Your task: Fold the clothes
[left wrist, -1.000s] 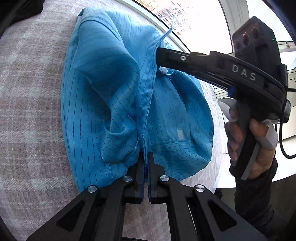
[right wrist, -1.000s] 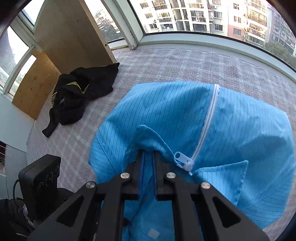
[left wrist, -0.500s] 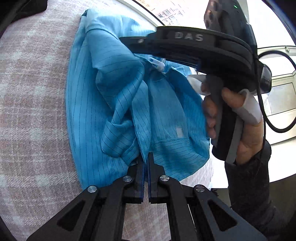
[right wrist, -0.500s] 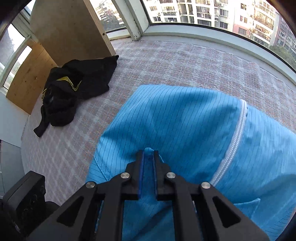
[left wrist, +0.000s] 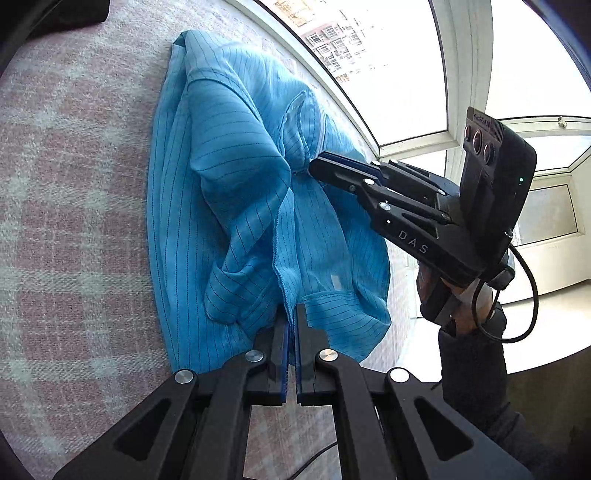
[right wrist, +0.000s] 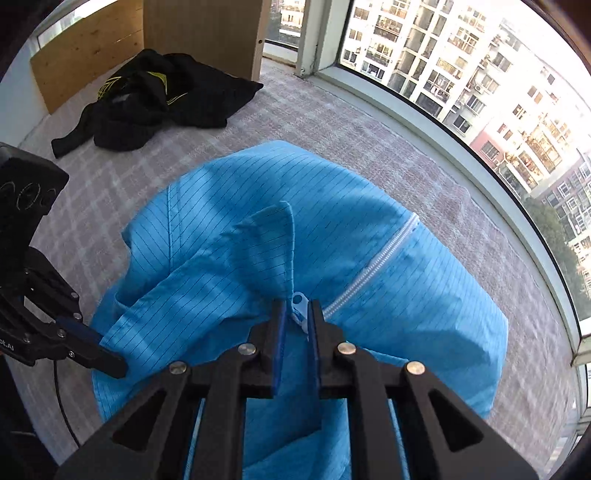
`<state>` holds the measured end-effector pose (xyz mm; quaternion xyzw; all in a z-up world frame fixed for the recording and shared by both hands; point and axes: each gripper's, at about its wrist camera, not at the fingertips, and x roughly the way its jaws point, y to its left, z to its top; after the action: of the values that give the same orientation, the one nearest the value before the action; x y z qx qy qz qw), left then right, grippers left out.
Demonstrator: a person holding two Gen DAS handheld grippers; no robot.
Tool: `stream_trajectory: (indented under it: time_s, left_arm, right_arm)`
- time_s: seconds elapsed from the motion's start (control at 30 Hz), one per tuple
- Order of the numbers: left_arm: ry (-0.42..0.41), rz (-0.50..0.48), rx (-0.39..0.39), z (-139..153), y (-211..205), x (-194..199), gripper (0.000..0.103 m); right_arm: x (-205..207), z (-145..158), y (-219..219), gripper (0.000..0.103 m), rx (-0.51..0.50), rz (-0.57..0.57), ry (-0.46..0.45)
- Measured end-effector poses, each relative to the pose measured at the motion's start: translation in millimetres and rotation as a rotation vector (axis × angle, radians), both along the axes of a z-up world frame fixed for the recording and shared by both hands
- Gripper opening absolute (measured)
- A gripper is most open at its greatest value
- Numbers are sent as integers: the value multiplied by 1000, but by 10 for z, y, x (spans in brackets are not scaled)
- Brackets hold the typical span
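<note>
Blue pinstriped jacket (right wrist: 332, 236) lies bunched on a pink-and-white checked blanket (left wrist: 74, 221) covering the surface by the window; can't tell what's under the blanket. Left gripper (left wrist: 291, 325): fingers nearly closed, clamped on a hemmed edge of the jacket at its near end; fabric rises in a ridge from the pinch pt. In the right wrist view the same gripper (right wrist: 110, 363) shows at lower left w/ its tip on the jacket's left edge. Right gripper (right wrist: 297, 314): fingers narrowly apart w/ the white zip pull (right wrist: 300, 301) and a fold of cloth between them; contact looks like a light pinch on the jacket, though the gap is wider than the left's. From the left wrist view the right gripper (left wrist: 321, 166) comes in from the right, tip buried in a gathered fold near the collar, held by a hand (left wrist: 461, 295) in a dark sleeve (left wrist: 476, 369), cable trailing. White zip (right wrist: 373, 266) runs diagonally up-right from the pull. Collar flap (right wrist: 273, 229) stands up just ahead of the right gripper, blocking sight of cloth behind it. Black garment w/ yellow-green markings (right wrist: 147, 99) heaped at far left, well apart from the jacket, beside a wooden panel (right wrist: 199, 33). Window frame (right wrist: 461, 125) curves along the blanket's far edge; apartment blocks (right wrist: 480, 66) outside.
</note>
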<state>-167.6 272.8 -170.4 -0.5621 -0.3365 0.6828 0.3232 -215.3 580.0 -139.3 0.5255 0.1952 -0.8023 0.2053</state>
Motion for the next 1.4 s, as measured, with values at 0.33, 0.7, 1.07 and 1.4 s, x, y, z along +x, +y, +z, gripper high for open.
stream_trajectory:
  time_s: [0.33, 0.7, 1.07, 1.4]
  left_arm:
    - [-4, -25, 15, -69, 39, -103, 1]
    - [-2, -77, -11, -79, -99, -126, 1]
    - [21, -87, -21, 3, -105, -109, 1]
    - [30, -109, -63, -40, 112, 55, 1]
  right_arm:
    - [-250, -143, -118, 5, 25, 162, -236]
    - [-630, 190, -54, 5, 158, 208, -342]
    - [-671, 470, -144, 45, 50, 189, -253]
    - [-774, -24, -152, 7, -3, 171, -415]
